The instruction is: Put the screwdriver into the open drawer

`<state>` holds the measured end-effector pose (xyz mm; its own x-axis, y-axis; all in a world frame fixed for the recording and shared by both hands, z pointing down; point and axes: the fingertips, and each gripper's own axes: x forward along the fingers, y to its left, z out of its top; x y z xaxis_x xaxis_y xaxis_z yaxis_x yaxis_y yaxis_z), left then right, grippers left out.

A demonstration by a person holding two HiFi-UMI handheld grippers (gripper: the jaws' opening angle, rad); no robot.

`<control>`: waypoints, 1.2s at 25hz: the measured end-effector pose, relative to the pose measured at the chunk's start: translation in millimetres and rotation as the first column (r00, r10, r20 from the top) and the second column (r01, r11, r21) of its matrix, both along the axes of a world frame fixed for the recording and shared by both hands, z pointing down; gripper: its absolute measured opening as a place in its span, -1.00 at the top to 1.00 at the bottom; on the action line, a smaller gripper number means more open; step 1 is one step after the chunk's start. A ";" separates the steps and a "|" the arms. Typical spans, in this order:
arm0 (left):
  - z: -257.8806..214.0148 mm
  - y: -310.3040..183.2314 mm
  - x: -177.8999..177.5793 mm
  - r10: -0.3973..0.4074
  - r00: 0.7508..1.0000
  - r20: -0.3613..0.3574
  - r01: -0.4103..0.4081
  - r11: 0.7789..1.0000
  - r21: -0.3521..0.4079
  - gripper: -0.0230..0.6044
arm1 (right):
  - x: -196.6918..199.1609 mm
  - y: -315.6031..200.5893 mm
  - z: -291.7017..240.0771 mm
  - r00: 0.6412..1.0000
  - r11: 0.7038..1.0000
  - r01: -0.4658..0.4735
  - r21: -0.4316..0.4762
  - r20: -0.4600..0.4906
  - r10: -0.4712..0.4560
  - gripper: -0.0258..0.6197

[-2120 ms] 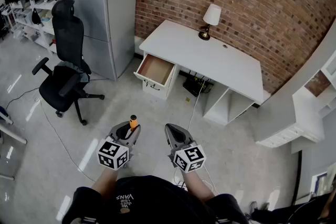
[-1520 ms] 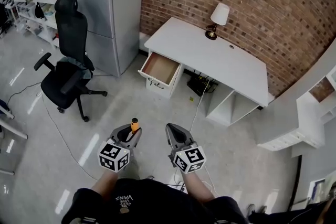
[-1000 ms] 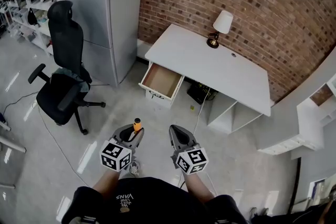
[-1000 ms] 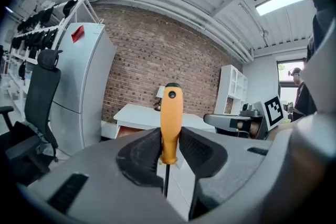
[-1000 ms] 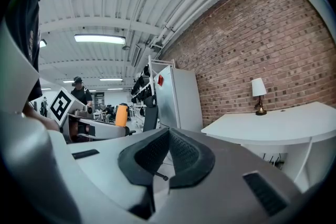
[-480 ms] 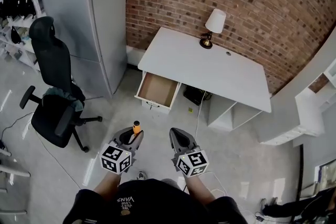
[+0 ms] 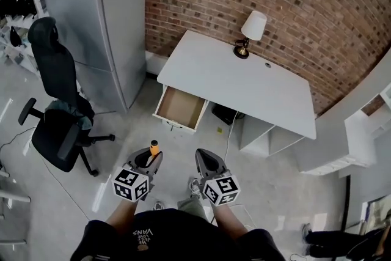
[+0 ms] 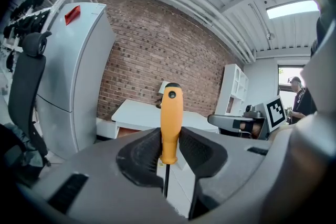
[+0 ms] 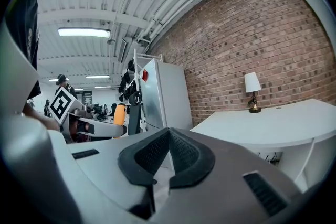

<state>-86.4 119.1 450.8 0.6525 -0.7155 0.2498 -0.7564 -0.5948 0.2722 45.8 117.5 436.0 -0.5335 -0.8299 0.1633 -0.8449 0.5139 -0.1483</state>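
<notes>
The left gripper [image 7: 145, 161] held the one screwdriver [image 8: 171, 123] tight between its two jaws. The jaws pressed on the lower part of the orange handle. In the left gripper view the screwdriver stood straight up – handle on top, thin dark shaft going down between the jaws. From the head view, the orange end poked out past the jaw tips, toward the drawer [image 7: 179, 108].

The right gripper [image 7: 206, 162] was just beside the left one. Its jaws were pressed together with nothing in them.

One drawer was pulled out from the left end of the one white desk [image 7: 244, 85], and its brown inside faced up. Its front edge stuck out over the floor [image 7: 122, 131]. Bare floor lay between the grippers and the drawer. A grey fridge [image 7: 104, 15] stood near the drawer's left side. One black office chair [image 7: 58, 107] was further left – well apart from the drawer. One lamp [image 7: 251, 27] stood at the back of the desk by the brick wall [image 7: 275, 3].
</notes>
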 end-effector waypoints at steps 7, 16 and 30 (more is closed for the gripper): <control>-1.8 -52.4 35.9 -0.093 0.996 -0.006 0.093 0.996 -0.015 0.58 | 32.3 -63.7 1.9 0.995 0.995 0.097 -0.013 -0.010 -0.098 0.94; 8.0 -130.2 87.5 -0.211 0.977 -0.014 0.210 0.977 -0.027 0.58 | 78.6 -142.2 12.8 0.974 0.973 0.227 -0.028 -0.016 -0.227 0.94; 36.4 -193.8 112.2 -0.382 0.924 -0.029 0.378 0.921 -0.095 0.58 | 110.4 -208.4 27.6 0.933 0.931 0.359 -0.066 -0.014 -0.360 0.94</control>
<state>25.8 -74.7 487.2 0.3481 -0.8889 0.2977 -0.9062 -0.2378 0.3496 156.2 -90.9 463.6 -0.7893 -0.5713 0.2251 -0.6091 0.7745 -0.1704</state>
